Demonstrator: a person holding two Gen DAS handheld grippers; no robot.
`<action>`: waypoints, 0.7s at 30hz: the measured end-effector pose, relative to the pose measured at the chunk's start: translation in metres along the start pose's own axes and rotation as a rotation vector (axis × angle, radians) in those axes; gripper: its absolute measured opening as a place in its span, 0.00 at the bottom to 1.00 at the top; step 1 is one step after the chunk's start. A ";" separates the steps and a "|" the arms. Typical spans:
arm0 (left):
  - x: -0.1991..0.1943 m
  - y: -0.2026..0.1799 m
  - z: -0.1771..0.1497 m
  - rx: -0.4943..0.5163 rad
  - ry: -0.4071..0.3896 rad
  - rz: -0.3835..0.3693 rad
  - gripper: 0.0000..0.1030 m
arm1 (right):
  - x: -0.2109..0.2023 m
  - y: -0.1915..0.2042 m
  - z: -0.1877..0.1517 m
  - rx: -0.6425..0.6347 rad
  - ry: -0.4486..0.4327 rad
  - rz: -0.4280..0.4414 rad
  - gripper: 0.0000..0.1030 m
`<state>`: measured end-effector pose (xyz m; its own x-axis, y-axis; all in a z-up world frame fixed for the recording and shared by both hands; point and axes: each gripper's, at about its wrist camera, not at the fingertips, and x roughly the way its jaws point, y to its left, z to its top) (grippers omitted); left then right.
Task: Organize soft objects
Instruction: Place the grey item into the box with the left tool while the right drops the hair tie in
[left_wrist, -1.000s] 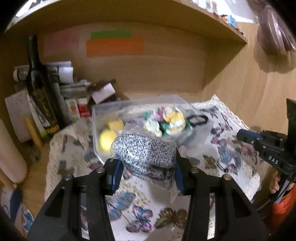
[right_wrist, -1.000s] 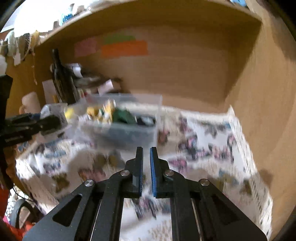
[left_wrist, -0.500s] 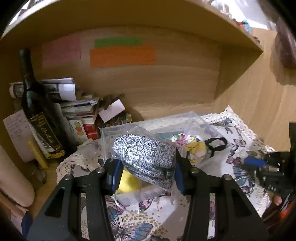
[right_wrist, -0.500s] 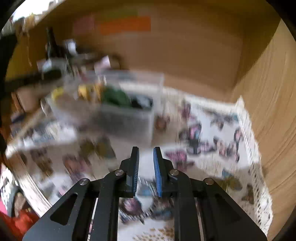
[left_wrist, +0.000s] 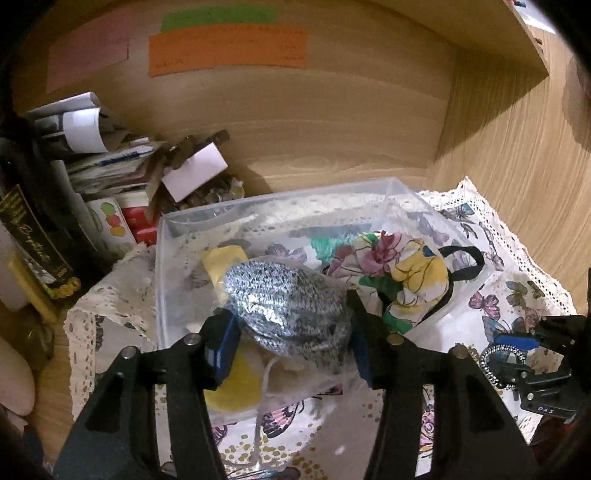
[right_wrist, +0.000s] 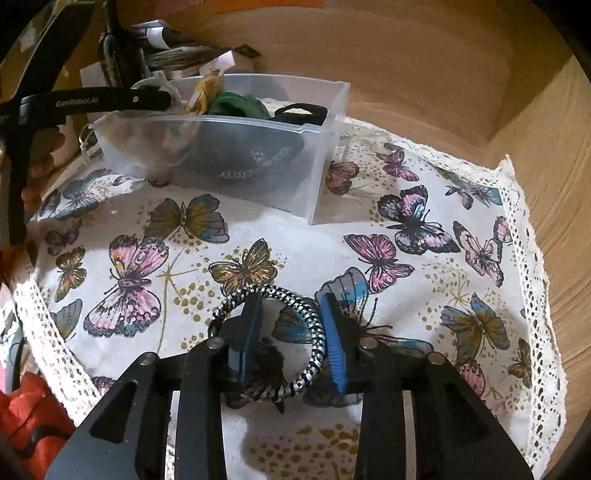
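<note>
My left gripper (left_wrist: 291, 343) is shut on a grey knitted item in a clear plastic bag (left_wrist: 288, 314) and holds it over the clear plastic bin (left_wrist: 166, 280). The bin holds a floral cloth (left_wrist: 399, 269), yellow soft things (left_wrist: 225, 258) and a black band (left_wrist: 461, 258). My right gripper (right_wrist: 291, 336) is open, low over the butterfly tablecloth (right_wrist: 406, 229), its fingers (right_wrist: 251, 332) straddling one side of a black-and-white braided hair band (right_wrist: 310, 321). The bin also shows in the right wrist view (right_wrist: 317, 184), with the left gripper (right_wrist: 147, 98) at its far left corner.
A dark bottle (left_wrist: 33, 229), papers and small boxes (left_wrist: 122, 173) crowd the back left of the wooden alcove. The wooden side wall (left_wrist: 517, 166) stands close on the right. Red fabric (right_wrist: 29, 413) lies past the cloth's front left edge.
My left gripper has carried the bagged knitted item forward and over the bin. My right gripper has opened and dropped down around the braided hair band on the cloth.
</note>
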<state>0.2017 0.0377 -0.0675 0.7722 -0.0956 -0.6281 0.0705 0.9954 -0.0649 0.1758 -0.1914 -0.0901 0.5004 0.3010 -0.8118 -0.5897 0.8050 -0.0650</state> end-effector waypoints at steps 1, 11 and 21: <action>0.000 0.000 0.000 0.000 0.003 0.004 0.56 | -0.001 0.001 0.000 0.004 -0.009 -0.002 0.19; -0.023 -0.004 -0.002 0.035 -0.047 0.026 0.83 | -0.015 0.008 0.021 0.037 -0.110 -0.035 0.06; -0.063 -0.006 -0.005 0.055 -0.155 0.056 0.97 | -0.054 0.007 0.081 0.087 -0.323 -0.036 0.06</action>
<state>0.1496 0.0380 -0.0314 0.8638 -0.0424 -0.5021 0.0561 0.9984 0.0121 0.1959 -0.1606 -0.0003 0.7032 0.4068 -0.5831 -0.5184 0.8547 -0.0289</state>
